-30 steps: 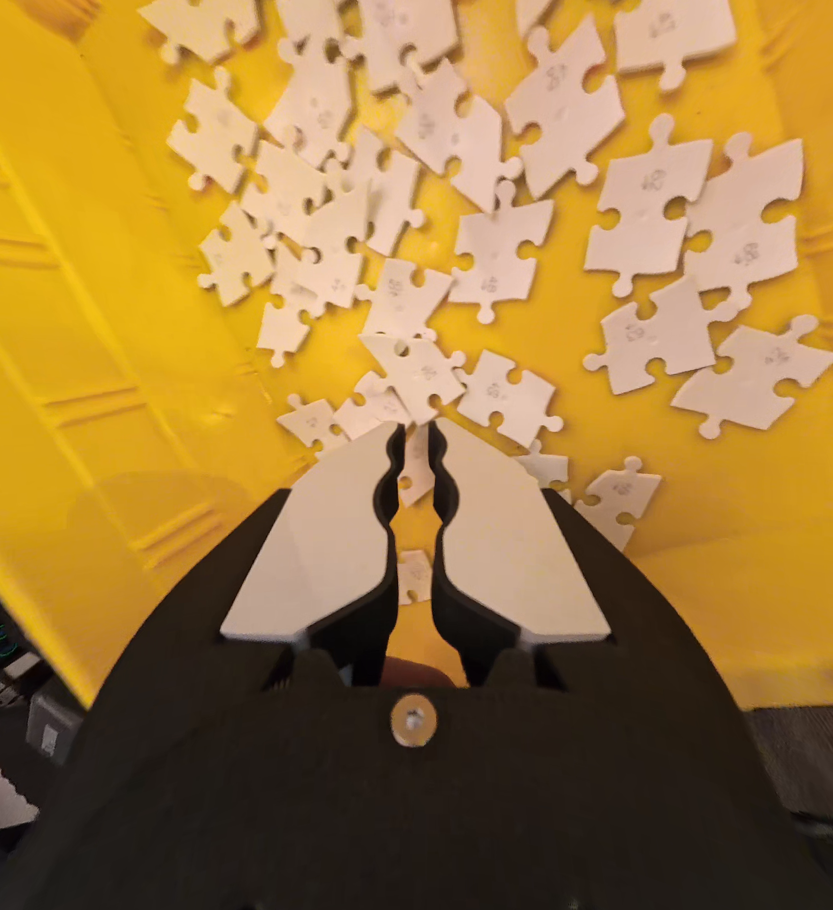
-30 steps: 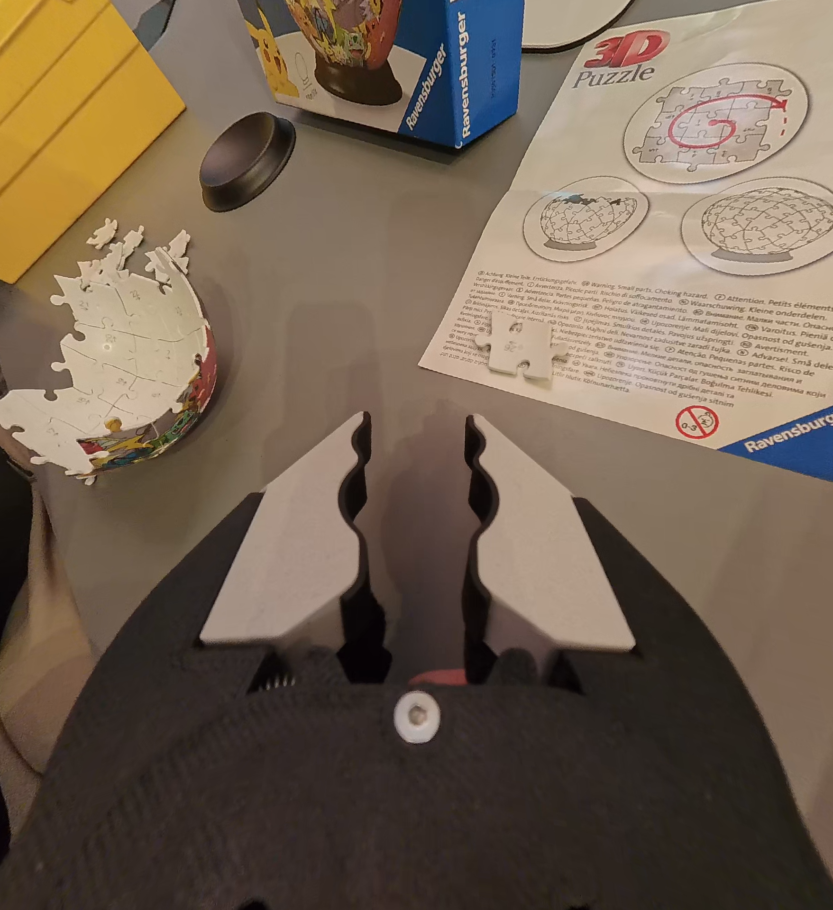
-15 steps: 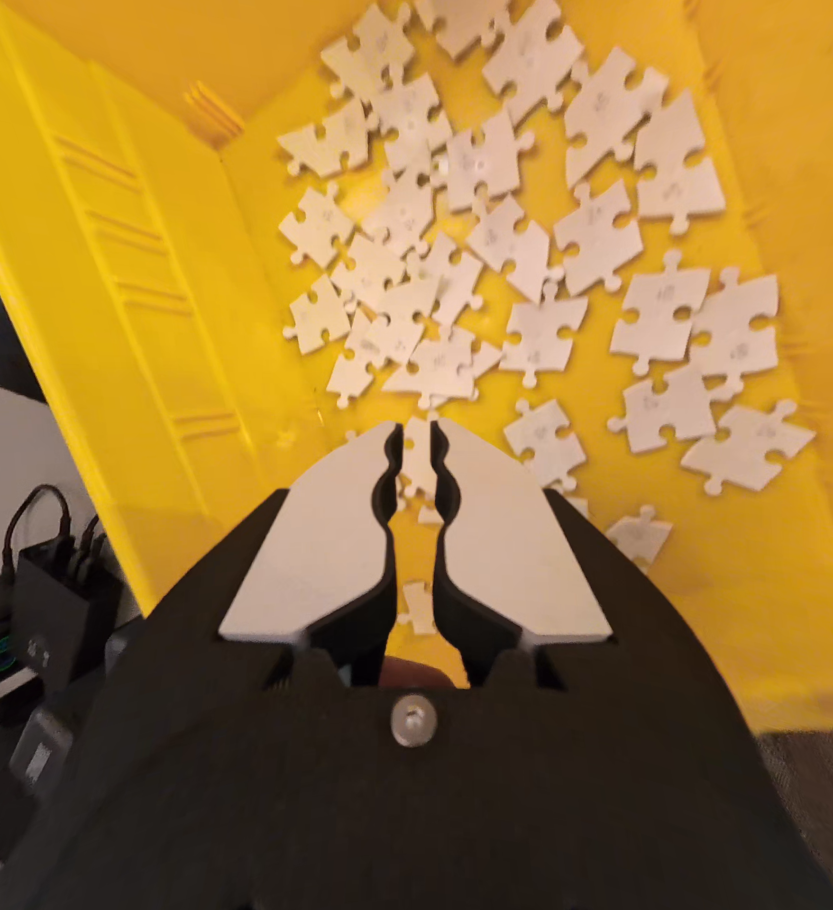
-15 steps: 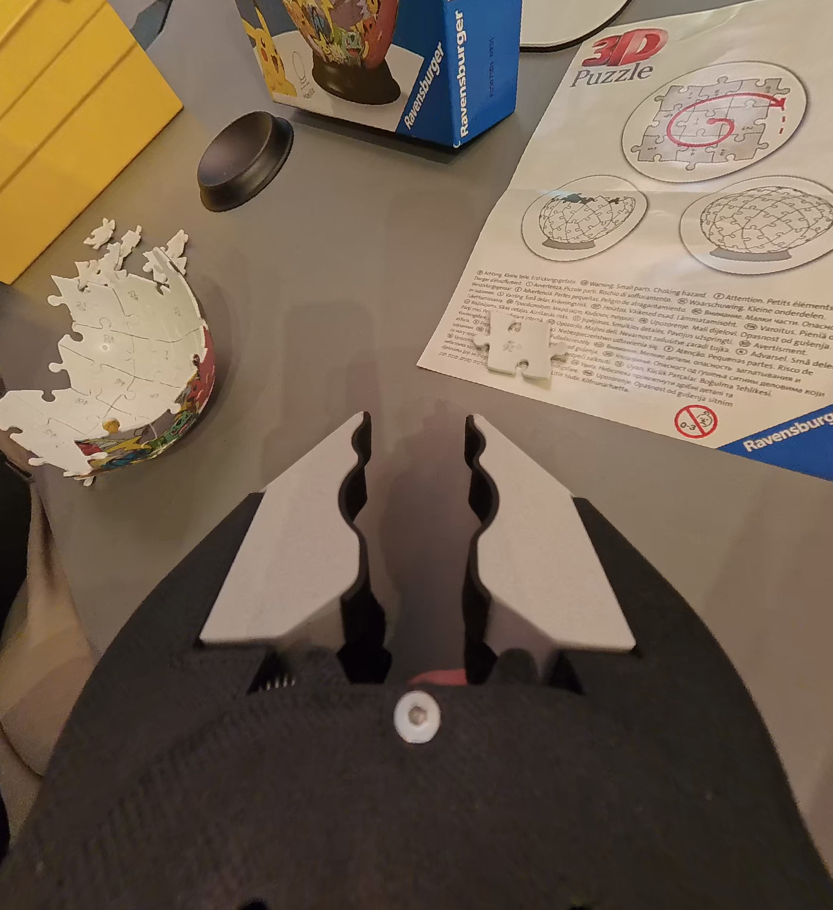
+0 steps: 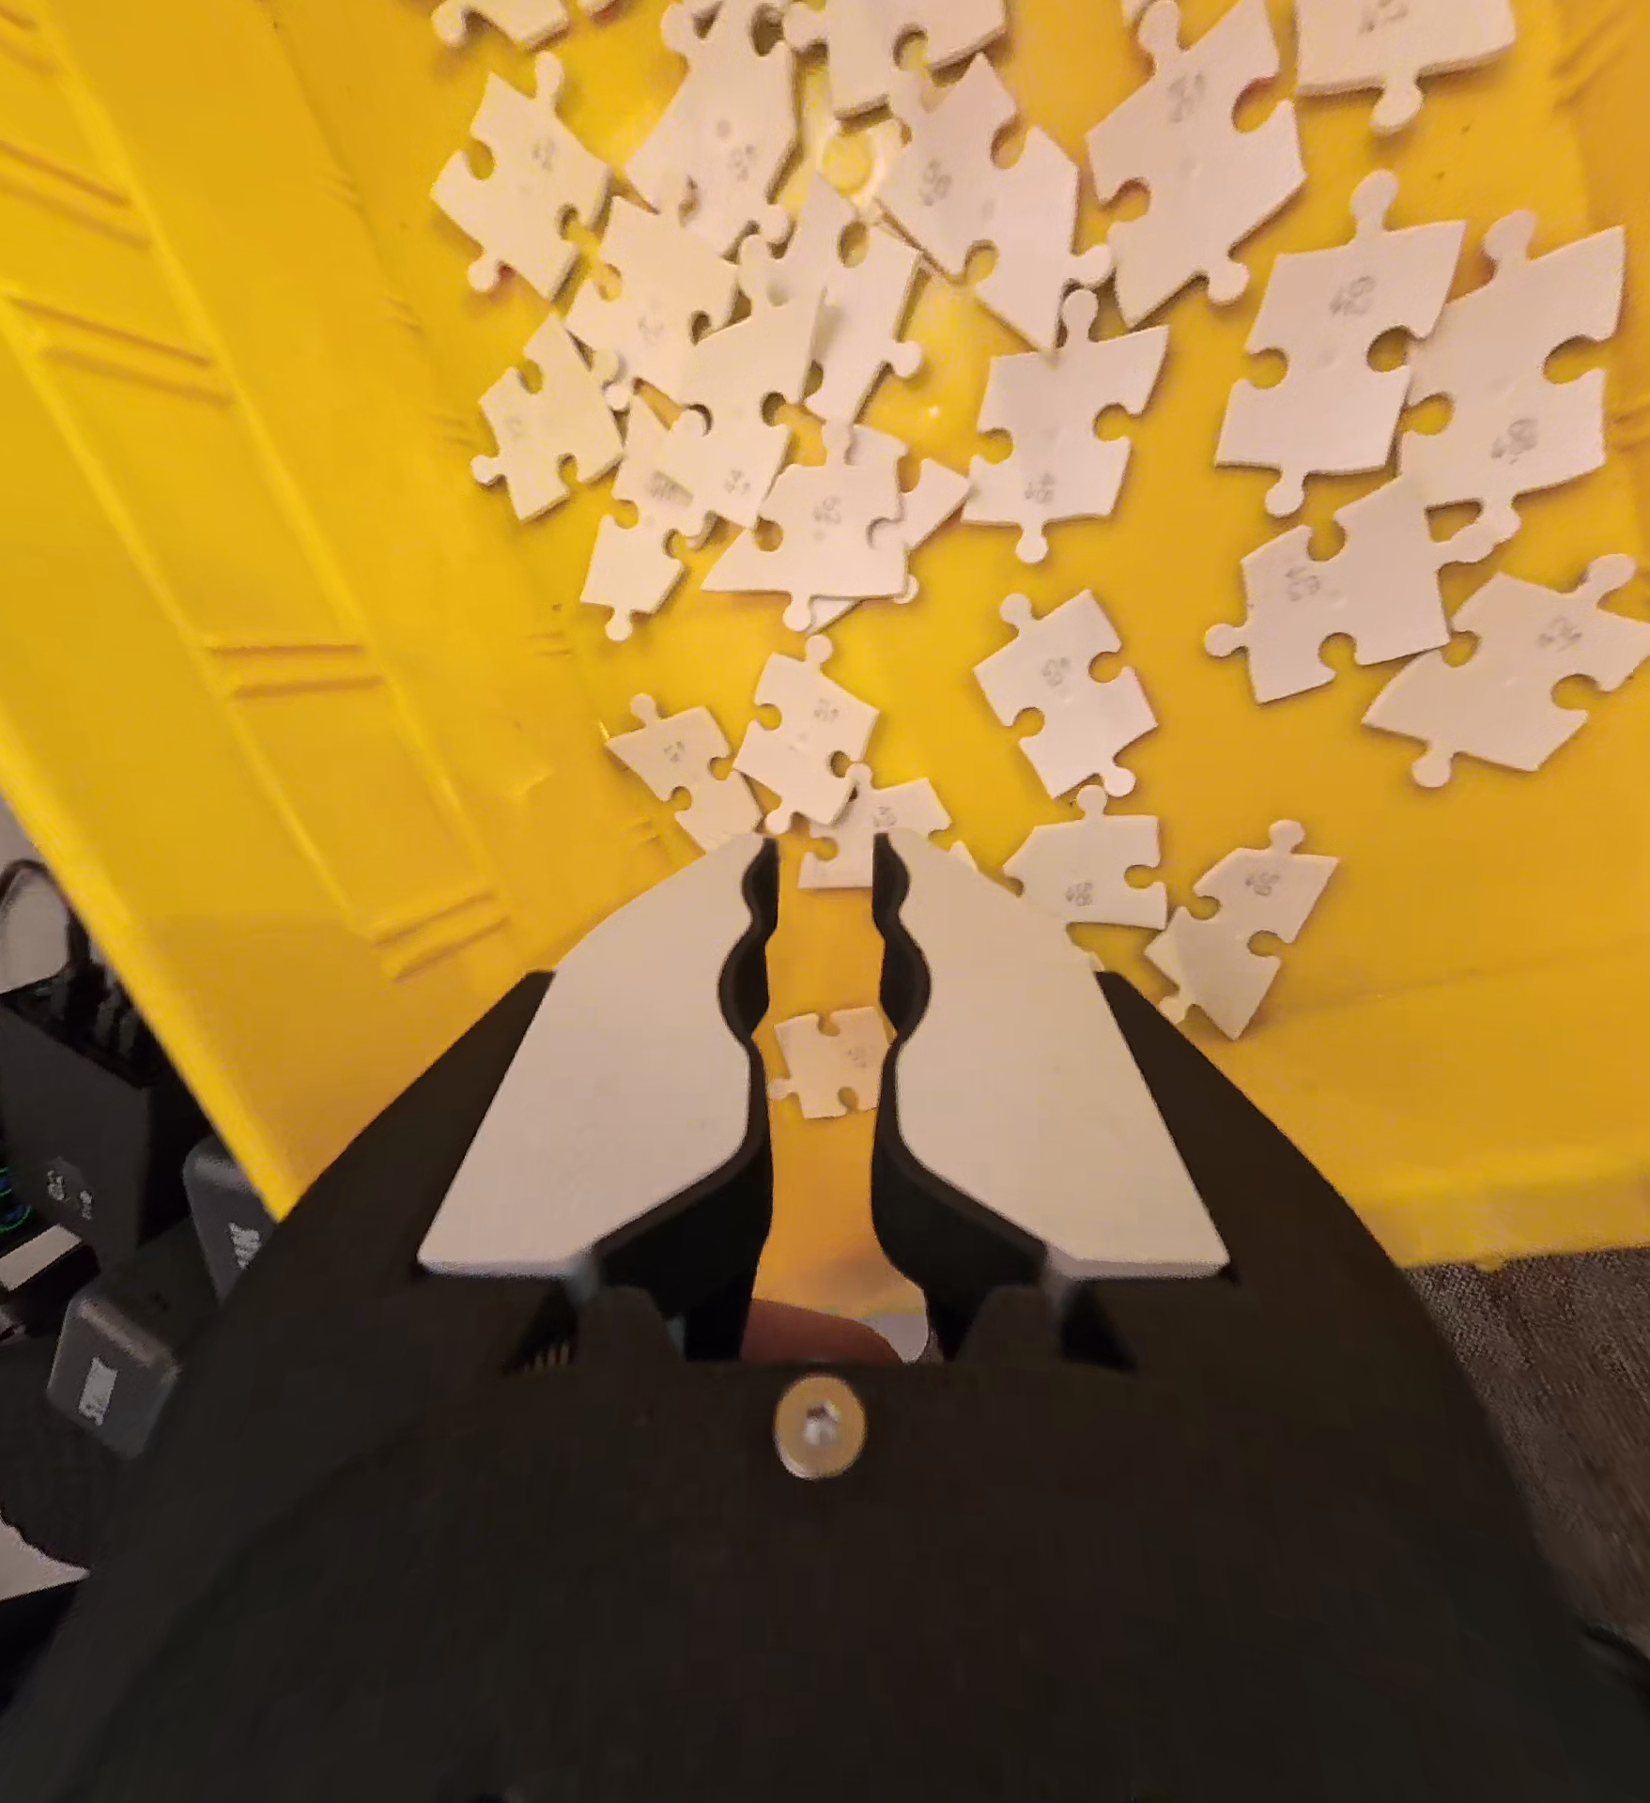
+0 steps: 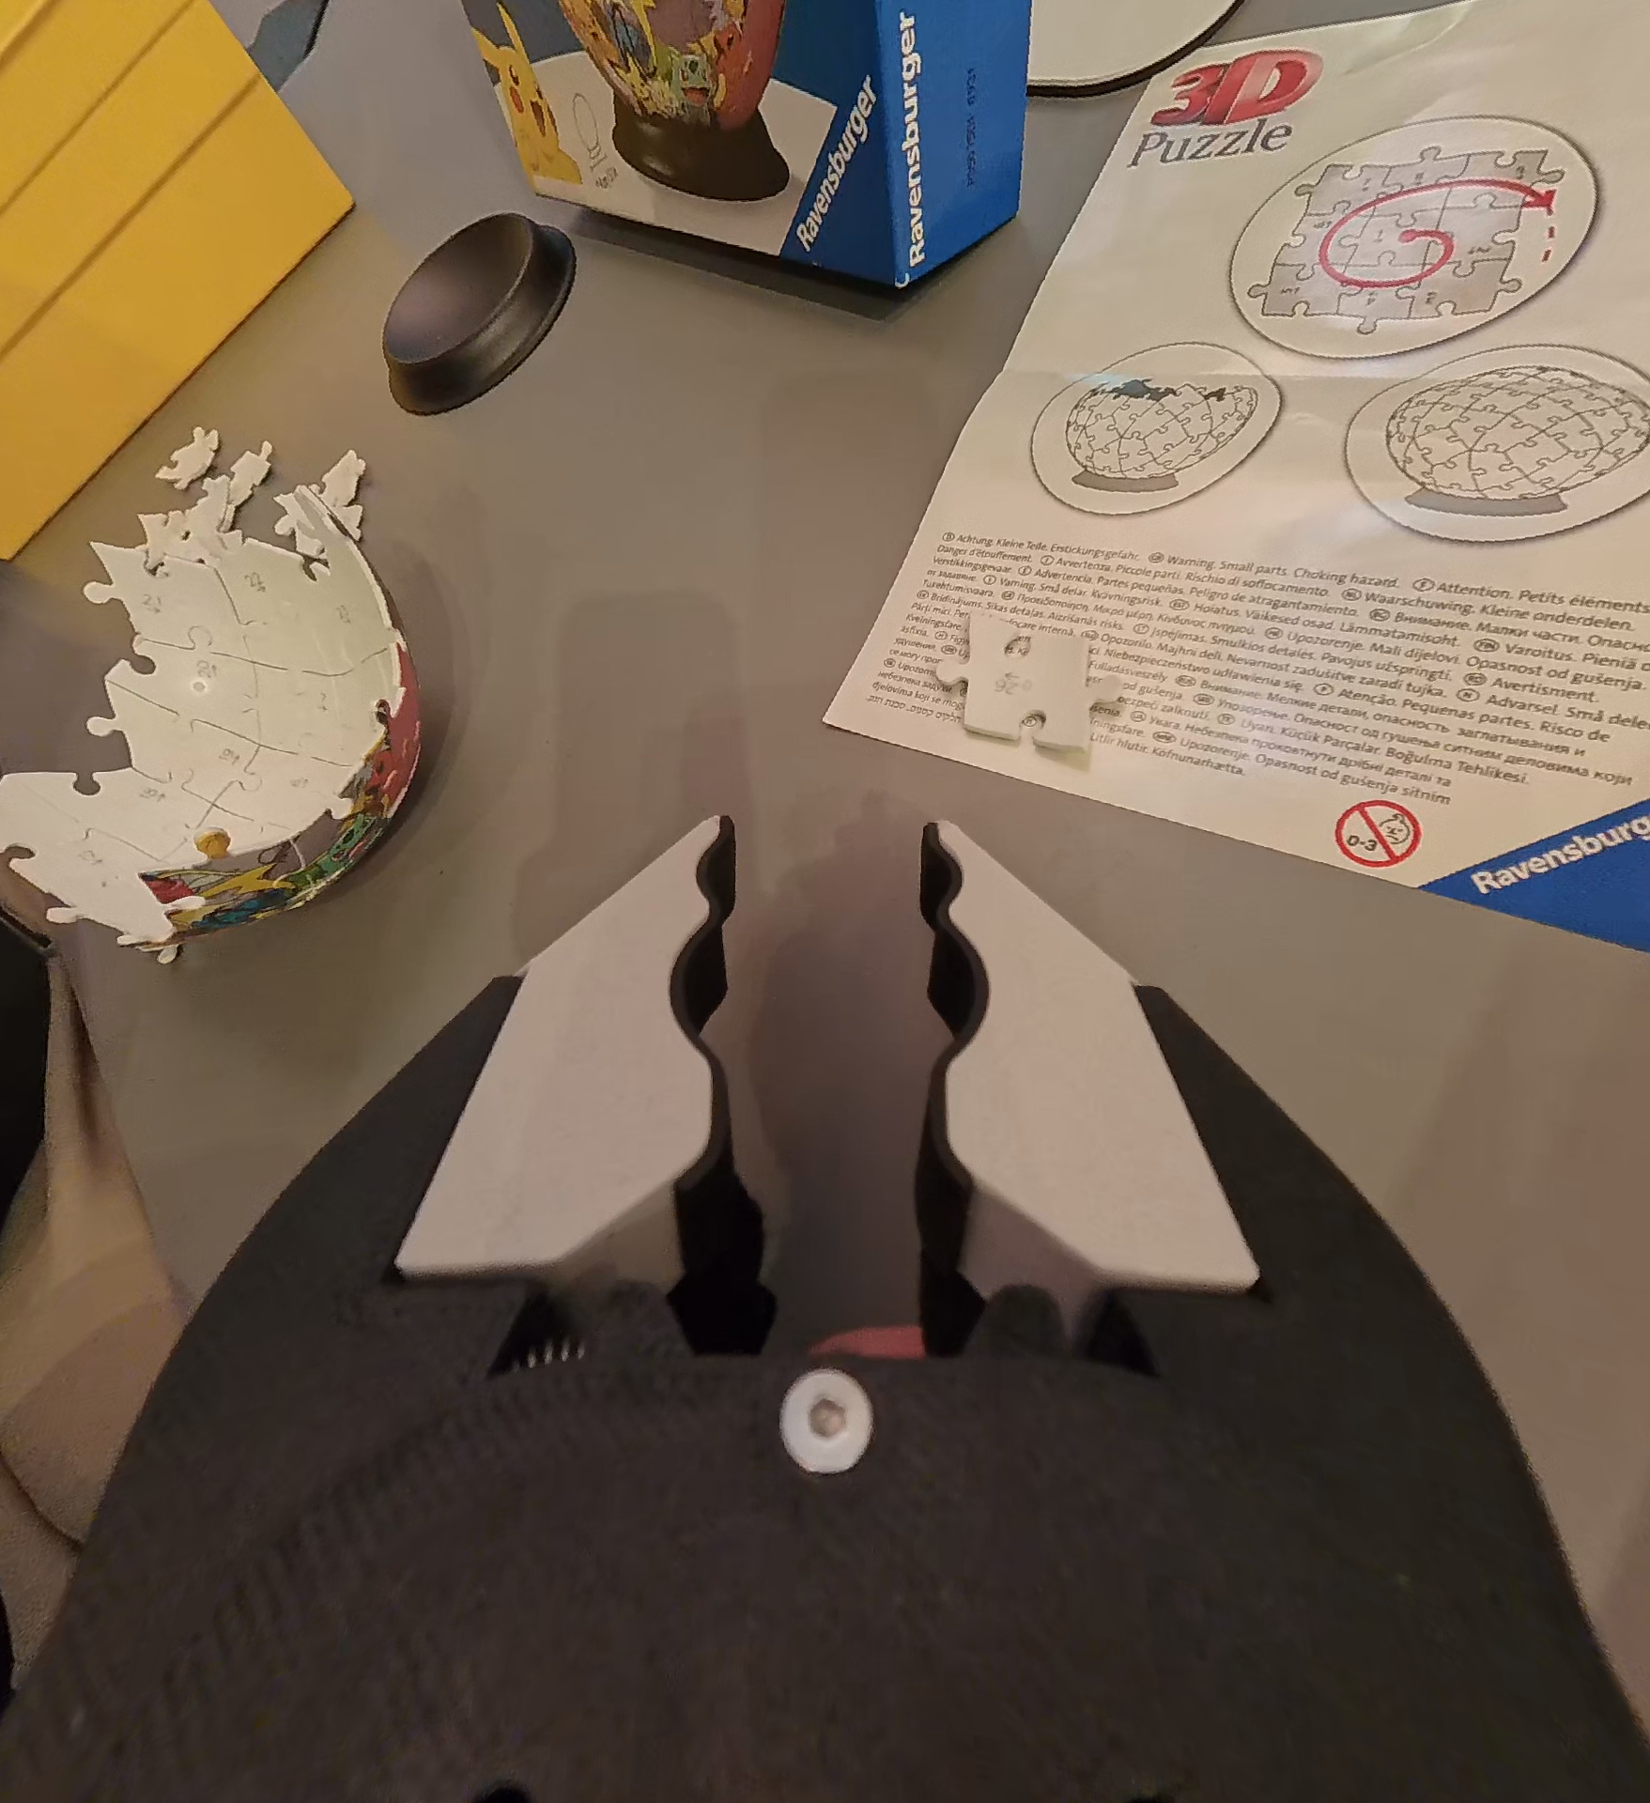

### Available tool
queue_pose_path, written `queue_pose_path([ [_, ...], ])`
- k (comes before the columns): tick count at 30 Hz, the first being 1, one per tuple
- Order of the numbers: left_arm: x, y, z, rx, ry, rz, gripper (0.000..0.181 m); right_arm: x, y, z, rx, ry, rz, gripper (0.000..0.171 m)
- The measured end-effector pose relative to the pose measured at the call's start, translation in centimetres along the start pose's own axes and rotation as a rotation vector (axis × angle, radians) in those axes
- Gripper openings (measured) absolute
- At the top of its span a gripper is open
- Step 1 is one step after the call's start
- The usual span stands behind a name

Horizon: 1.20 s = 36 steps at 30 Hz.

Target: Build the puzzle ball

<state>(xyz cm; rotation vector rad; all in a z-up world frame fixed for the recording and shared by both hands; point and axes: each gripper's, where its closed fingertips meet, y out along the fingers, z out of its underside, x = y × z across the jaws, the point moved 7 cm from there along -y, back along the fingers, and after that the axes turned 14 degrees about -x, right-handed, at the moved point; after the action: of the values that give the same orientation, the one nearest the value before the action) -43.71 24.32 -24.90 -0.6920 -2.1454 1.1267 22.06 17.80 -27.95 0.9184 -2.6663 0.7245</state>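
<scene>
My left gripper (image 5: pixel 825 847) hangs parted and empty over the bin (image 5: pixel 245 605); its fingers (image 5: pixel 625 1063) hide some pieces (image 5: pixel 1060 688). My right gripper (image 6: pixel 828 847) gapes empty; the ball (image 6: pixel 216 712) is cut off left.

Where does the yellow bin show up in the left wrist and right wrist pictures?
Left wrist view: the yellow bin fills most of the frame, with loose white puzzle pieces on its floor beyond the left gripper.
Right wrist view: only its outer wall, top left corner.
Shared landmark: the bin itself; nothing else appears in both.
</scene>
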Motion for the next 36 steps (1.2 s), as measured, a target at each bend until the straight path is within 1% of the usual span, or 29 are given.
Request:
queue_pose_path([
  [5, 0.1, 1.5, -0.3, 0.029, 0.019, -0.002, 0.016, 0.0, 0.0, 0.0, 0.004, 0.0, 0.003, 0.037],
  [8, 0.7, 2.7, -0.4, 0.033, -0.007, 0.001, 0.01, 0.0, 0.1, 0.0, 0.008, -0.001, 0.005, 0.037],
  [11, 1.6, 2.8, -0.6, 0.025, -0.021, -0.082, 0.007, 0.0, 0.1, 0.0, 0.008, -0.002, 0.008, 0.036],
  [14, 1.9, 1.3, -1.3, -0.039, -0.035, -0.101, 0.007, -0.1, 0.1, 0.0, 0.007, 0.0, 0.011, 0.036],
  [18, 2.3, -0.9, -1.1, -0.087, -0.066, -0.1, 0.008, -0.1, 0.1, 0.0, 0.009, 0.002, 0.012, 0.036],
  [23, 2.0, -2.8, 0.1, -0.054, -0.024, -0.08, 0.011, -0.1, 0.1, 0.0, 0.01, 0.003, 0.014, 0.036],
  [26, 1.8, -3.3, 0.5, -0.05, -0.039, -0.066, 0.011, -0.1, 0.1, 0.0, 0.013, 0.003, 0.016, 0.036],
  [28, 2.1, -3.8, 1.0, -0.04, -0.031, -0.087, 0.011, -0.2, 0.1, 0.0, 0.014, 0.004, 0.018, 0.036],
  [30, 2.7, -4.9, 1.1, -0.077, -0.05, -0.111, 0.011, -0.2, 0.1, 0.0, 0.014, 0.004, 0.02, 0.036],
  [34, 3.9, -8.2, 0.7, -0.206, -0.075, -0.173, 0.01, -0.2, 0.2, 0.1, 0.018, 0.005, 0.023, 0.036],
  [36, 3.7, -8.9, 0.6, -0.221, -0.059, -0.169, 0.01, -0.2, 0.2, 0.1, 0.022, 0.004, 0.025, 0.036],
])
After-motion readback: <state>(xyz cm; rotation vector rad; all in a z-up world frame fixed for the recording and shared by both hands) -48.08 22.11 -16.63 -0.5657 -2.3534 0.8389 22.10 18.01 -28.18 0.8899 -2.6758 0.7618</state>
